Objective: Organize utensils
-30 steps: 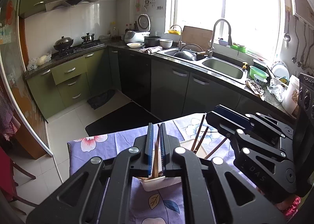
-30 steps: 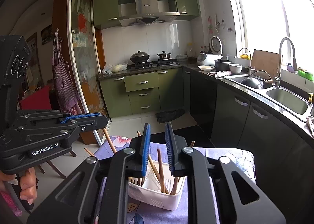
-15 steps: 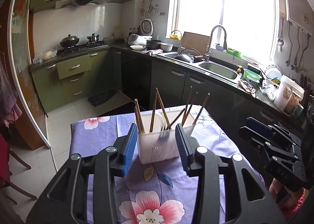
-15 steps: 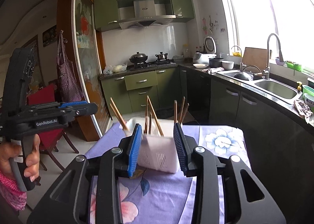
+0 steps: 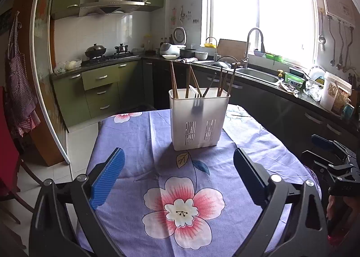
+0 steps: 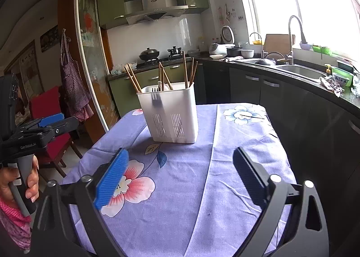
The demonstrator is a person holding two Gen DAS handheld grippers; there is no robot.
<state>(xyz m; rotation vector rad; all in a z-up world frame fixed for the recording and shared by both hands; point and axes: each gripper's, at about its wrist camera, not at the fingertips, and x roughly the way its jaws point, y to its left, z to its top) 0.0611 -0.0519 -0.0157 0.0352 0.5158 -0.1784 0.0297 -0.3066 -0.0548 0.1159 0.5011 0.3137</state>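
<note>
A white plastic utensil holder (image 5: 199,119) (image 6: 169,115) stands upright on the table, on a purple floral cloth (image 5: 180,180) (image 6: 202,167). Several wooden chopsticks (image 5: 173,79) (image 6: 132,78) stick up out of it, and a fork (image 6: 155,97) shows through its wall. My left gripper (image 5: 177,174) hangs over the cloth on the near side of the holder, its jaws opening wide with nothing between them. My right gripper (image 6: 181,174) is likewise back from the holder, jaws opening wide and holding nothing. Each gripper also shows at the other view's edge.
Dark kitchen counters with a sink (image 5: 256,74) (image 6: 299,69) run along the right. A stove with a wok (image 6: 148,53) sits at the back. A red chair (image 6: 48,110) stands left of the table, and a hand (image 6: 13,185) holds the left gripper's handle.
Both grippers went from shut above the holder's chopsticks to wide open, and both drew back from the holder toward the near end of the table. The holder now stands apart from them.
</note>
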